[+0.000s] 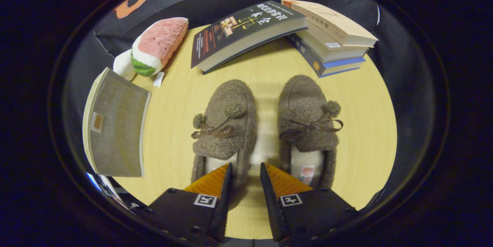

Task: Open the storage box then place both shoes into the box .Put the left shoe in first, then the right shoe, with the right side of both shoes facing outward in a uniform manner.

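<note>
Two fuzzy brown shoes sit side by side on the round wooden table, toes pointing away from the fingers. The left shoe (224, 131) and the right shoe (309, 127) look the same — soft and woolly, each with a thin brown ribbon bow and little pom-poms on top. The insides are pale and creamy, and the right one has a small red mark inside. A narrow gap runs between them. Their heels lie just ahead of the fingers. The storage box (115, 123) is grey cloth with pale edges — it lies off to the left of the shoes, with its lid shut.
</note>
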Available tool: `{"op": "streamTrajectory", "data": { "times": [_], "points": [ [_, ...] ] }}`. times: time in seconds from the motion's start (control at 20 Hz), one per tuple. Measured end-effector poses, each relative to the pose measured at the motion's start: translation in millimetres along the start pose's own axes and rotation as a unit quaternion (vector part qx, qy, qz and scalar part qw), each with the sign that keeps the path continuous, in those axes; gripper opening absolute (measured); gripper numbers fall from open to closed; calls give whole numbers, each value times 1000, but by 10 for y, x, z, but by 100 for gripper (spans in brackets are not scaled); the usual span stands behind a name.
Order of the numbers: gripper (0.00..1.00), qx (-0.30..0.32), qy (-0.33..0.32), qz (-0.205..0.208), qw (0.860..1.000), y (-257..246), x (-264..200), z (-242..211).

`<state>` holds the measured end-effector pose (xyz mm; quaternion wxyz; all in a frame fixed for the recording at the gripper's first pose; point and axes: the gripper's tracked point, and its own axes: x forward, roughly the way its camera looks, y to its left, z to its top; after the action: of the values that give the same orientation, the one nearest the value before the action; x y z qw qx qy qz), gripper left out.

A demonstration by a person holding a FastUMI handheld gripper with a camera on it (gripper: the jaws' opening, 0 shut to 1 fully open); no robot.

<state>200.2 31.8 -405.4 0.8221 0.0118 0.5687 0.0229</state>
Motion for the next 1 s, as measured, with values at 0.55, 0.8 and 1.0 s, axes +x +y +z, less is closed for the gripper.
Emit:
{"op": "streamTrajectory", "data": {
  "times": [0.55,0.8,1.0],
  "points": [
    [5,56,37,38,997,61,172,-124],
    [1,80,23,65,994,152,-103,-106],
    [0,103,8,95,990,334,-531,-72]
  ]
}}
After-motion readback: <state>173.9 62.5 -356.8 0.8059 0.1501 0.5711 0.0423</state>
